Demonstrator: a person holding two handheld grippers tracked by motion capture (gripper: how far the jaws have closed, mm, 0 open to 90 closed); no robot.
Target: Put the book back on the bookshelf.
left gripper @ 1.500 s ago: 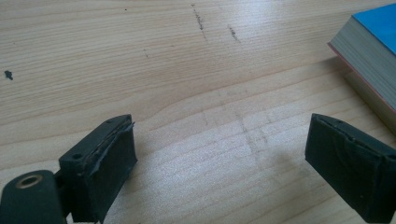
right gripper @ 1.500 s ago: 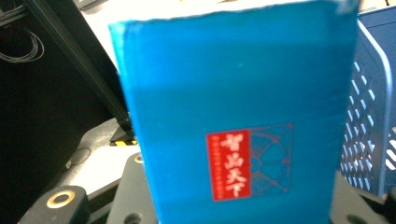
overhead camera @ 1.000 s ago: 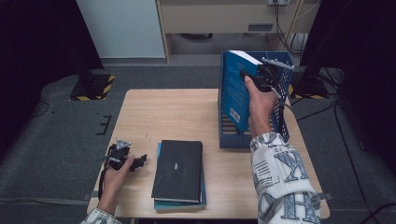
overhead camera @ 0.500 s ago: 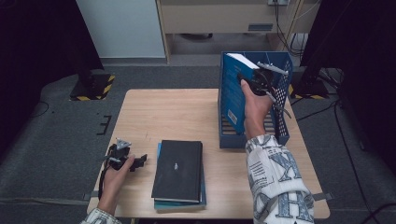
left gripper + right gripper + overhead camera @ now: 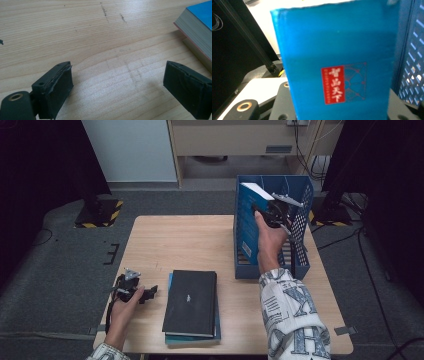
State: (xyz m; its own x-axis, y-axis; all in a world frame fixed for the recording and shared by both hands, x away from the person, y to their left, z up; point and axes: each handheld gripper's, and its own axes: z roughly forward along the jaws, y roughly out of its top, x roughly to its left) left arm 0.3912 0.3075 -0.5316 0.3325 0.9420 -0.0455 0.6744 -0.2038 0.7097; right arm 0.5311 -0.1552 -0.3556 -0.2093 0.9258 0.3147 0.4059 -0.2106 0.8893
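My right gripper (image 5: pixel 270 212) is shut on a blue book (image 5: pixel 247 220), which it holds upright inside the blue mesh file box (image 5: pixel 300 227) at the table's right. In the right gripper view the book's (image 5: pixel 337 65) cover, with a red label, stands between the jaws, one at each side. A black book (image 5: pixel 191 301) lies on top of a blue one (image 5: pixel 172 338) near the table's front edge. To their left my left gripper (image 5: pixel 150 291) rests on the table, open, its pads (image 5: pixel 58 87) apart over bare wood, with the corner of a blue-covered book (image 5: pixel 197 30) at the right.
The wooden table (image 5: pixel 185 245) is bare between the stack and the file box. Beyond it are a grey floor, a pale cabinet (image 5: pixel 132 150), a wooden desk (image 5: pixel 240 140) and dark stands with yellow-black feet (image 5: pixel 97 215).
My right hand has lowered the blue book a little deeper into the file box. My left gripper has stayed where it was.
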